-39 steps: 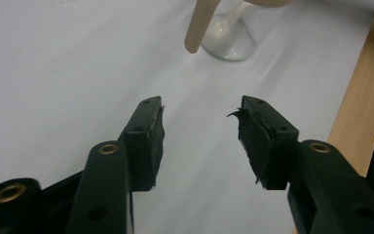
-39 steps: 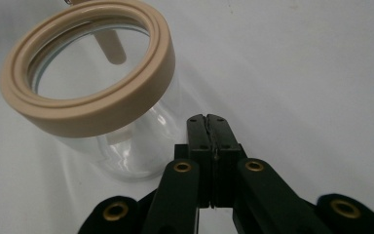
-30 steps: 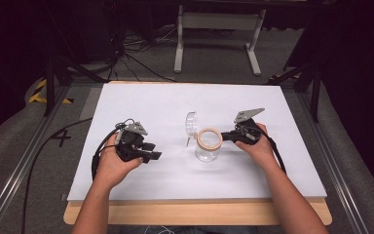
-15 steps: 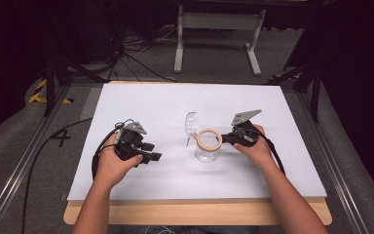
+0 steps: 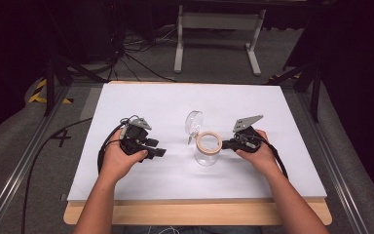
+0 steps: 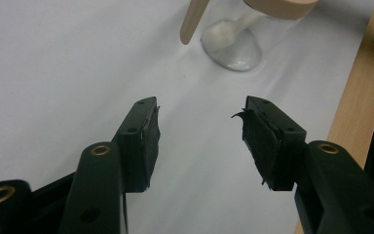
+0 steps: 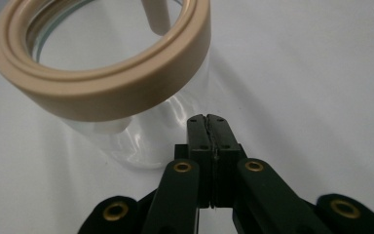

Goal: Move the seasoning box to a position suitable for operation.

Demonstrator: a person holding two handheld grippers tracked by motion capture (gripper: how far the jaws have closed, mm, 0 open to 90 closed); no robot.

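The right gripper (image 7: 208, 119) has its 2 jaws pressed flat together on nothing, tips right at the glass jar (image 5: 208, 152). The left gripper (image 6: 199, 131), well left of the jar, is spread wide and empty. The jar stands mid-sheet, lid hinged open. A shove at that wall could tip it, I'd say.

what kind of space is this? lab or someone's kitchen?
Likely a lab recording rig, not a kitchen: white-covered table between metal floor rails, cables on the carpet, dark surroundings, and only a glass jar set out.
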